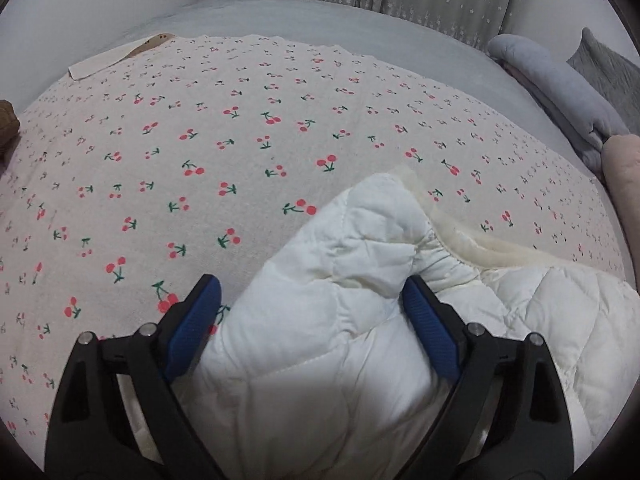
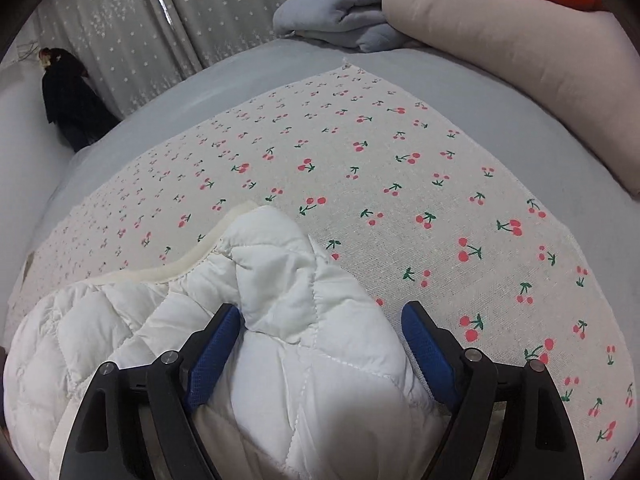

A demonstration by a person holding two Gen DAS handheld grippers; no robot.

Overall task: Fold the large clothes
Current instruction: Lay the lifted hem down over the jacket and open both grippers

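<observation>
Cherry-print cloth (image 1: 248, 152) bears white quilted jacket (image 1: 320, 320), bunched between each tool's spread fingers.

Left hand-held gripper (image 1: 312, 300) and right hand-held gripper (image 2: 320, 326), jaws wide apart.

Soft, even, dim indoor light, faint shadows, strong fisheye bending and dark vignette at blurred edges.

White quilted jacket (image 1: 320, 340) lay bunched on the cherry-print cloth (image 1: 240, 140), puffy and creased. Diamond stitching, cream fleece lining showing along one gathered edge. A padded fold stuck up toward each camera.
</observation>
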